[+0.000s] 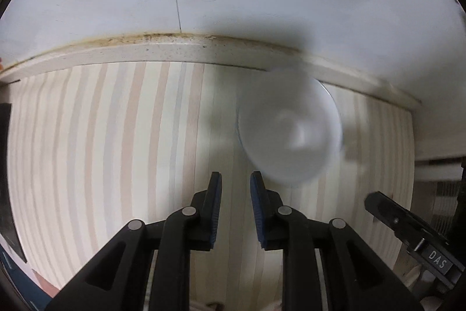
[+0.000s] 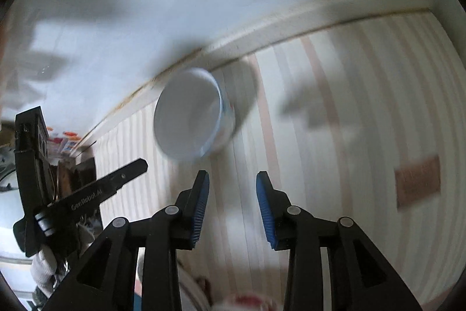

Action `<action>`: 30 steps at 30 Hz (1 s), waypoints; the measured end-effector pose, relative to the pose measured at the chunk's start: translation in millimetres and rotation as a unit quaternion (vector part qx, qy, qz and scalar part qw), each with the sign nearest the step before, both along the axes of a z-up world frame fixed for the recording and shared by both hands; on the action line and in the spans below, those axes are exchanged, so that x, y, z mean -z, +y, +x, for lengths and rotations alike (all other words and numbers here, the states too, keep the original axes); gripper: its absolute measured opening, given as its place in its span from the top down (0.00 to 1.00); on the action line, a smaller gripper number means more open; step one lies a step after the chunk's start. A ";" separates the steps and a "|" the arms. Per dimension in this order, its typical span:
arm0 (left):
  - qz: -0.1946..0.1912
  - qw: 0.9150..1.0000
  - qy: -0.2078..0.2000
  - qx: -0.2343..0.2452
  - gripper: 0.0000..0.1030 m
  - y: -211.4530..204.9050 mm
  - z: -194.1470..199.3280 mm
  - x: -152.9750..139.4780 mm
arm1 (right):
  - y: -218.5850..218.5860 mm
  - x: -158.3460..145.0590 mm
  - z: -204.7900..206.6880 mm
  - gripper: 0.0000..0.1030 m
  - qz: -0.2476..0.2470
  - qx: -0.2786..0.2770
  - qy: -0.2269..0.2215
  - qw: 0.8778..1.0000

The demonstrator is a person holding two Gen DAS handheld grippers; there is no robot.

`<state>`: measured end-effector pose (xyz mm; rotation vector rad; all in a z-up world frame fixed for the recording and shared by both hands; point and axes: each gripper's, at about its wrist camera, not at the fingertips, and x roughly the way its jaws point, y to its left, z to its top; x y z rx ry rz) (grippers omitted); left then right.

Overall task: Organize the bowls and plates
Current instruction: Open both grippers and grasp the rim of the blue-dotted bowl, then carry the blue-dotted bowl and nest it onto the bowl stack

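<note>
Your white bowl (image 1: 289, 130) sits blurred right of centre, upright on the striped surface (image 1: 116, 150). Your left gripper (image 1: 236, 179) and right gripper (image 2: 232, 179) both stand slightly spread, pinching nothing.

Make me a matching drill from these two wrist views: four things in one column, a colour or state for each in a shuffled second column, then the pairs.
Things:
1. bowl
2. tabletop
3. left gripper
4. brown patch

Descriptions:
A. striped in cream and pale tan
B. white, standing near the wall trim
C. rectangular, lying flat on the stripes
D. black with blue pads, nothing between its jaws

Pairs: 1-B, 2-A, 3-D, 4-C
</note>
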<state>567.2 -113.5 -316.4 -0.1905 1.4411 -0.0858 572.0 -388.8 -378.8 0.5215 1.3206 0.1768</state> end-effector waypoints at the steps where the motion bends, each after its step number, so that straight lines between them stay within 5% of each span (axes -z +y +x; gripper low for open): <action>1: -0.001 1.000 0.007 0.000 0.82 0.1 8.3 7.5 | 4.2 4.7 11.5 0.65 -0.002 -0.001 0.001 1.000; 8: 0.012 1.000 0.023 0.011 0.81 -10.5 39.0 39.9 | 22.7 48.6 73.4 0.66 -0.010 -0.004 0.032 0.999; 11: 0.018 0.999 0.018 0.022 0.84 -15.9 42.4 49.1 | 29.8 63.9 87.4 0.83 -0.018 -0.011 0.039 0.999; 13: 0.013 0.999 0.018 0.025 0.90 -18.9 41.5 51.3 | 32.7 66.3 89.0 0.85 -0.015 -0.013 0.036 0.999; 22: 0.019 0.999 -0.017 0.041 0.91 -24.4 22.7 21.6 | 41.9 53.8 74.5 0.88 -0.040 -0.040 0.027 0.998; 30: 0.008 0.997 -0.049 0.061 0.91 -22.6 -14.3 -25.7 | 37.0 6.3 30.5 0.88 -0.047 -0.049 -0.003 0.998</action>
